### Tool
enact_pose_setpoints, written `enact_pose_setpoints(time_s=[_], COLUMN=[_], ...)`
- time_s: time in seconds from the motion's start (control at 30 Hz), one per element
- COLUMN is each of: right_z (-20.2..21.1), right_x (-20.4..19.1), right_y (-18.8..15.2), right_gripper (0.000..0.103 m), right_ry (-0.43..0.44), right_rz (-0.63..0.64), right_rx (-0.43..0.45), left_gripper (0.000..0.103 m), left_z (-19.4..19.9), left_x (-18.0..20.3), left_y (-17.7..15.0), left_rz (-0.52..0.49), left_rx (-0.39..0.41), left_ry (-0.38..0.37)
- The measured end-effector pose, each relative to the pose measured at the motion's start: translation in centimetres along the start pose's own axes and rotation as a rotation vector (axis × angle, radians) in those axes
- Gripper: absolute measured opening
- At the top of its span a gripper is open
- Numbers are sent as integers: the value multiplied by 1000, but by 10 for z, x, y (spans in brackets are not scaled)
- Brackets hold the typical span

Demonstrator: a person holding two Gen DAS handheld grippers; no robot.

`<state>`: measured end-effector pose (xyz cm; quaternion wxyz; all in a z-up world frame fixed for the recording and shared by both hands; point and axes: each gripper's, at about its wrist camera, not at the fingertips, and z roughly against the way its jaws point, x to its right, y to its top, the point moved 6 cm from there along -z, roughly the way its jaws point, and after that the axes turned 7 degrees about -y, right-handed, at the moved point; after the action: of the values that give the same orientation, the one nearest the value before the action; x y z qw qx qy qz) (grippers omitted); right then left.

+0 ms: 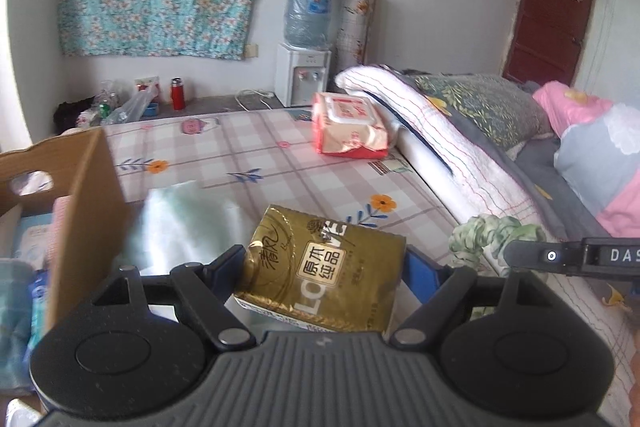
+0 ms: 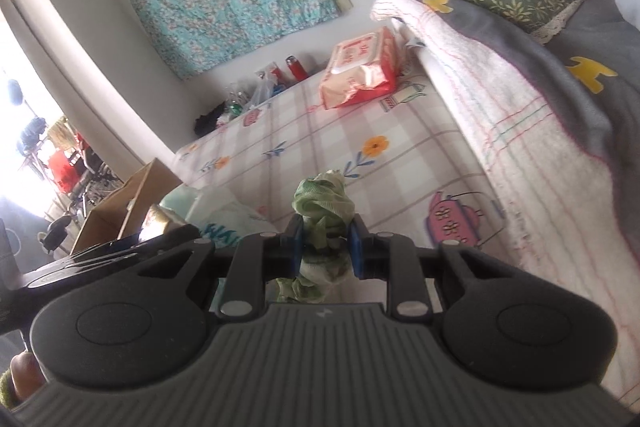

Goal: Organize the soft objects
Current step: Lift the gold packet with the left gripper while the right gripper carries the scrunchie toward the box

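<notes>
Two soft things are in hand: the left gripper (image 1: 320,267) clamps a gold tissue pack (image 1: 320,267), the right gripper (image 2: 325,247) pinches a green cloth (image 2: 325,205). Some items already lie in the cardboard box (image 1: 86,203); the red wipes pack (image 1: 349,125) waits on the bed

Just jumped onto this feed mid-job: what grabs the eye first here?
Both grippers are loaded: the left gripper holds a gold tissue pack beside the cardboard box, and the right gripper pinches a crumpled green cloth above the checked bedsheet. Farther back, a red-and-white wipes pack lies on the sheet against the folded bedding.
</notes>
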<state>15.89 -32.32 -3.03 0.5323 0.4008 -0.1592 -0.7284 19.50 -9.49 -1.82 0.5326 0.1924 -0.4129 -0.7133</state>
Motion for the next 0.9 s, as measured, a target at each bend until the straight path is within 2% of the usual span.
enact_pose_setpoints(time_s=[0.13, 0.27, 0.4, 0.5, 0.67, 0.83, 0.9], right_z=[3, 7, 10, 8, 3, 2, 2], right_x=[-16, -35, -64, -86, -122, -147, -151], right_y=[-4, -4, -1, -1, -6, -16, -18], right_gripper=[22, 22, 22, 22, 22, 22, 22], right_ry=[27, 69, 117, 159, 224, 251, 250], right_rz=[11, 32, 85, 112, 149, 175, 181], right_rx=[1, 1, 13, 4, -25, -49, -55], left_gripper=[84, 84, 84, 84, 84, 84, 84], left_z=[35, 74, 119, 148, 163, 145, 136], left_x=[-27, -62, -106, -145, -193, -224, -233], left_y=[-2, -2, -7, -18, -45, -72, -83], left_rz=[45, 89, 122, 176, 273, 359, 379], left_rx=[40, 80, 123, 127, 55, -39, -102], left_ry=[36, 103, 231, 338, 424, 442, 477])
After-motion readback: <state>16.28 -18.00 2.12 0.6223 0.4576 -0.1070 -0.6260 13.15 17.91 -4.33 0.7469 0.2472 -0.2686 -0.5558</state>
